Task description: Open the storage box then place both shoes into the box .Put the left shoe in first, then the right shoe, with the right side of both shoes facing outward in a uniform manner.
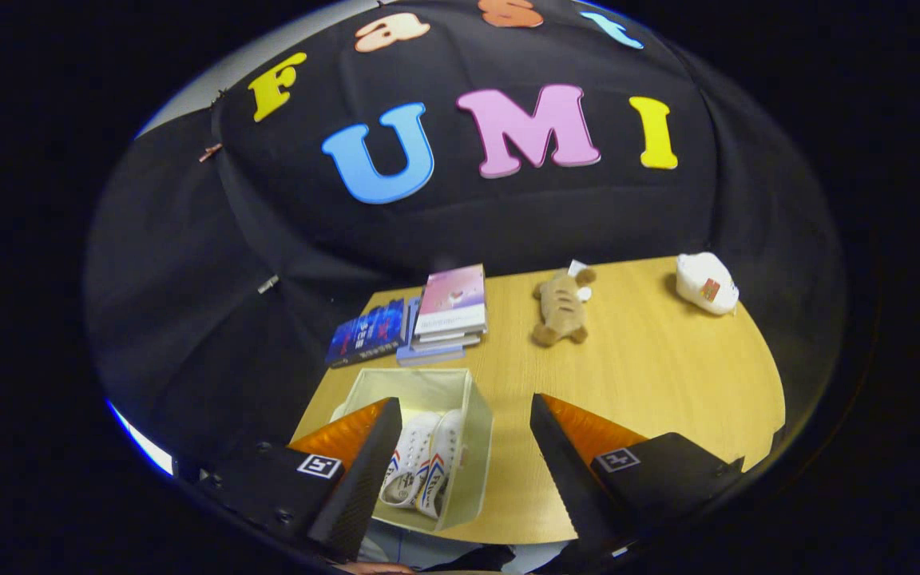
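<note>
two fingers point(460, 471) stand wide apart above the near edge of the desk point(668, 383), gripping nothing, angled down so the desk top shows ahead of them. the storage box point(472, 447) sits open on the desk, partly behind the left finger and reaching into the gap between the two. both shoes lie inside it side by side, the left shoe point(408, 467) against the right shoe point(440, 463), toes toward the gripper. beyond the box rests a stack of books point(448, 311), with a dark blue book point(368, 334) just beside it. farther off on the desk lie a brown plush toy point(560, 307) and, well apart from it, a white packet point(706, 283). black cloth hangs behind the desk.
</note>
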Available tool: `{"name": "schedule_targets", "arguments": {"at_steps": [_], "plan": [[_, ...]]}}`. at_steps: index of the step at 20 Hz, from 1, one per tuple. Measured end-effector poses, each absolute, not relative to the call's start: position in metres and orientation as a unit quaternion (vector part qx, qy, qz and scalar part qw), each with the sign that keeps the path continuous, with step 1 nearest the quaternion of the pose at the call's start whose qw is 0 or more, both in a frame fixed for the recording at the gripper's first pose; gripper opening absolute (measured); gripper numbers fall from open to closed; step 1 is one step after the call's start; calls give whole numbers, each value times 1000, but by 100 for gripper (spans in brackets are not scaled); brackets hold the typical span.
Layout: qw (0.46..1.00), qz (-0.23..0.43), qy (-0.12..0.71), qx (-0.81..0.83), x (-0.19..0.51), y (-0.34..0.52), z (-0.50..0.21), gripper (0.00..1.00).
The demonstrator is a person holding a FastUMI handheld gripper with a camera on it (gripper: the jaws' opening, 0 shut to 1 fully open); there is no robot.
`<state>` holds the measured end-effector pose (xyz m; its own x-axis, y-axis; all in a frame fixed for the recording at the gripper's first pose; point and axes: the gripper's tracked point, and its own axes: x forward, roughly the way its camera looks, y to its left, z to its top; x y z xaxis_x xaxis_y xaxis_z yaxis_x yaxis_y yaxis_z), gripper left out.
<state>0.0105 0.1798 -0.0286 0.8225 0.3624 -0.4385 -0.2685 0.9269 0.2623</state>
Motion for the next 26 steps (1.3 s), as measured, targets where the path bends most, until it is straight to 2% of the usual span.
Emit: {"name": "schedule_targets", "arguments": {"at_steps": [8,11,26], "plan": [[982,187,9,15,7,62,89,98],[981,188,-45,-17,5,25,112,98],[997,65,-35,-12,9,-4,85,96]]}}
